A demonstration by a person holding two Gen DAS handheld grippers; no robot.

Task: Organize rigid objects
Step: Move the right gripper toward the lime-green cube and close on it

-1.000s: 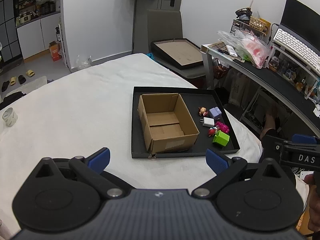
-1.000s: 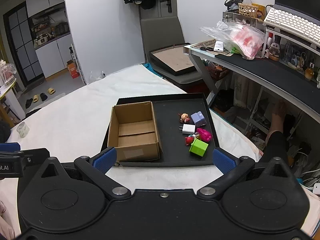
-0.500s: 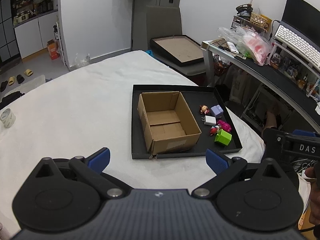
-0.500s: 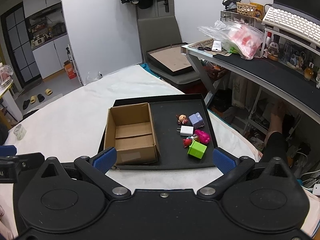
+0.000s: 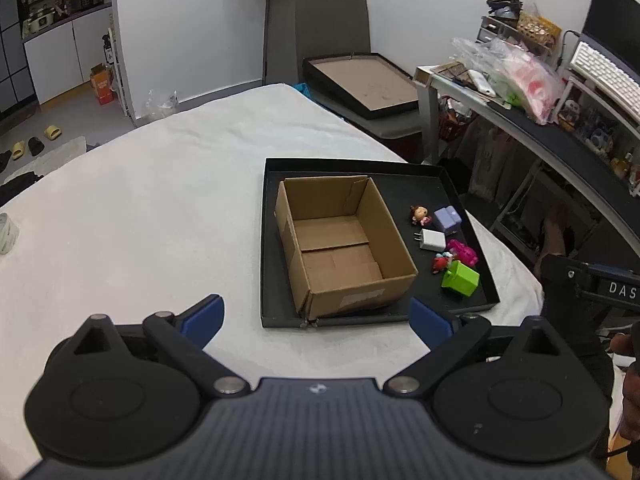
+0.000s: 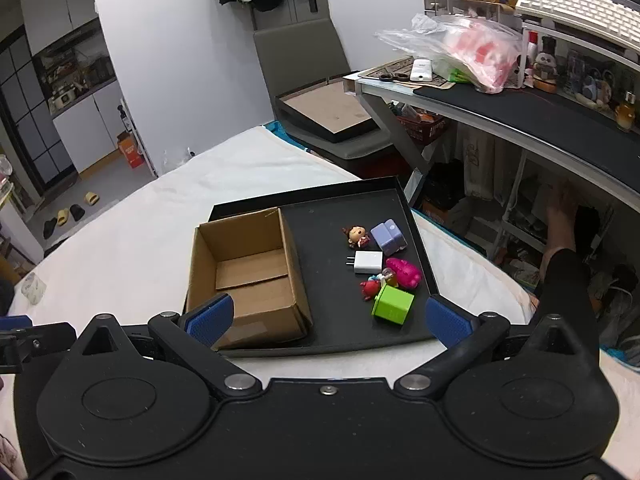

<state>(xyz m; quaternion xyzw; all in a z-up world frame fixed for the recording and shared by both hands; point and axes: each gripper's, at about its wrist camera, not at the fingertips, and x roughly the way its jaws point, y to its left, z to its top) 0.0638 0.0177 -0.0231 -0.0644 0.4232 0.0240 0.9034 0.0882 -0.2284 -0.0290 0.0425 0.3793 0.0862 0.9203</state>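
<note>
Both hand-held grippers, left [image 5: 316,316] and right [image 6: 326,320], are held wide open, empty. The green plastic cube [image 6: 393,303], nearest, should be gripped squarely, then lowered into the open cardboard box [image 6: 248,276].

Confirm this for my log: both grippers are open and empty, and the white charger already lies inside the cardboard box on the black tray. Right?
Not quite. The white charger lies on the black tray beside the cardboard box, not inside it; the right wrist view shows the box empty. Both the left gripper and right gripper are open and empty.
</note>
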